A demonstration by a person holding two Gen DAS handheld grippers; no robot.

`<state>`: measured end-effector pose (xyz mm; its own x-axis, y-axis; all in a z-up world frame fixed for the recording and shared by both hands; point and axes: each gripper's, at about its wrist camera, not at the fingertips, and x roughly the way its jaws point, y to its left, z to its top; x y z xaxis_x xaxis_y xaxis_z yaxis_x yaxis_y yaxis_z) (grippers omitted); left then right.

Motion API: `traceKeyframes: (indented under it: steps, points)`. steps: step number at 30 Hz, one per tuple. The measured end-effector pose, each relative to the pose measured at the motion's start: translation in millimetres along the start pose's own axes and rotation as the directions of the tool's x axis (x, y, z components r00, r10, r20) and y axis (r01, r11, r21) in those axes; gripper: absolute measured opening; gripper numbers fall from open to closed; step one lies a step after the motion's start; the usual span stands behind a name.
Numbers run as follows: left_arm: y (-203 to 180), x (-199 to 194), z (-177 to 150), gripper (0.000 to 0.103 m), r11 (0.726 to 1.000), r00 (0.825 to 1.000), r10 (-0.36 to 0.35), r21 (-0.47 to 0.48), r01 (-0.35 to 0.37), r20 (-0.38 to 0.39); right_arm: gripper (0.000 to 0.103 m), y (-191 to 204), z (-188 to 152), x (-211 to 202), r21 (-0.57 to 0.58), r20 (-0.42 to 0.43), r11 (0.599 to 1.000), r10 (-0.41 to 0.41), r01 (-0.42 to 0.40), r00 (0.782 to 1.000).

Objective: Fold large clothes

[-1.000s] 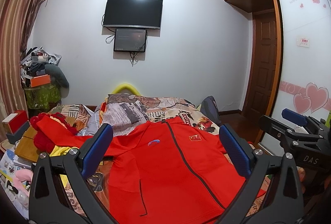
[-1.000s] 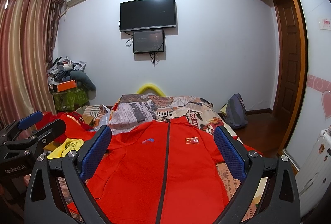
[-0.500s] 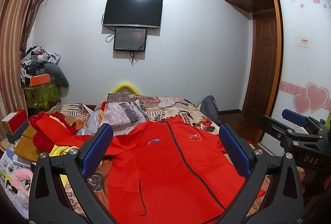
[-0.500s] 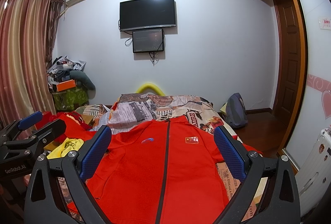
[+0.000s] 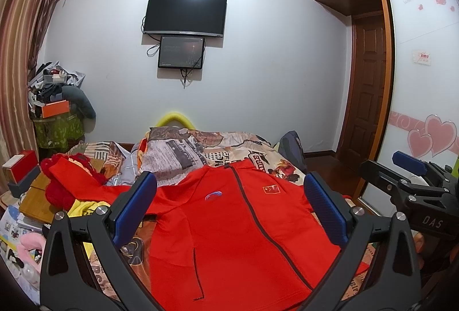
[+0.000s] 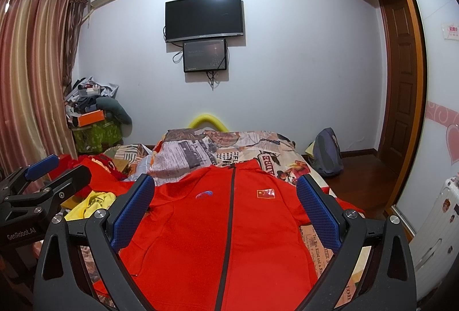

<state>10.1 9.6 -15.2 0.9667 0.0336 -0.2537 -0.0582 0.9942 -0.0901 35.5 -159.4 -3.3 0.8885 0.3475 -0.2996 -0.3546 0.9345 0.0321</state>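
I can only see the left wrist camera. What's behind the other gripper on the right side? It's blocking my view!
Observer: A white suitcase with stickers on it stands there, by the sliding wardrobe door.
Child: Cool! Is the right gripper holding the red jacket?
Observer: No. Its own camera shows the right gripper wide open, with nothing between its jaws. The red jacket lies spread out ahead of it.
Child: What does my gripper look like from over there?
Observer: The left gripper shows side-on at the left edge, with "GenRobot.AI" printed on its body.
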Motion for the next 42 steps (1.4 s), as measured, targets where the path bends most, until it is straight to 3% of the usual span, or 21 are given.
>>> traceKeyframes:
  steps: [15,20,25,29,35,38,42]
  points:
    - [30.4,47.9,15.9,0.103,1.0,0.998,0.016,0.01,-0.016,-0.056,0.099,-2.2,4.2,30.2,-0.001,-0.043,1.0,-0.013,0.013,0.999]
    - [56.0,76.4,24.8,0.103,0.997,0.994,0.072,0.004,-0.072,-0.077,0.099,-4.1,7.2,52.6,-0.007,-0.061,1.0,-0.012,0.011,0.998]
    - [95.6,112.0,27.2,0.103,0.984,0.978,0.178,0.005,-0.179,-0.109,0.099,-5.5,12.0,81.7,-0.01,-0.089,1.0,0.001,-0.002,0.996]
    - [136.2,140.8,22.3,0.103,0.98,0.967,0.187,-0.041,-0.197,-0.174,0.099,-1.7,15.5,110.7,-0.031,-0.12,0.999,0.022,-0.025,0.993]
    - [209.8,192.1,3.6,0.103,0.967,0.93,0.175,-0.121,-0.224,-0.323,0.099,8.8,13.1,166.6,-0.049,-0.205,0.997,0.052,-0.063,0.977]
    - [250.5,221.7,-16.1,0.103,0.955,0.897,0.162,-0.163,-0.247,-0.411,0.099,13.4,5.4,200.8,-0.028,-0.281,0.996,0.079,-0.09,0.957]
    - [296.1,251.1,-45.4,0.103,0.934,0.864,0.093,-0.256,-0.248,-0.495,0.099,14.9,-9.3,237.0,-0.016,-0.363,0.998,0.046,-0.056,0.931]
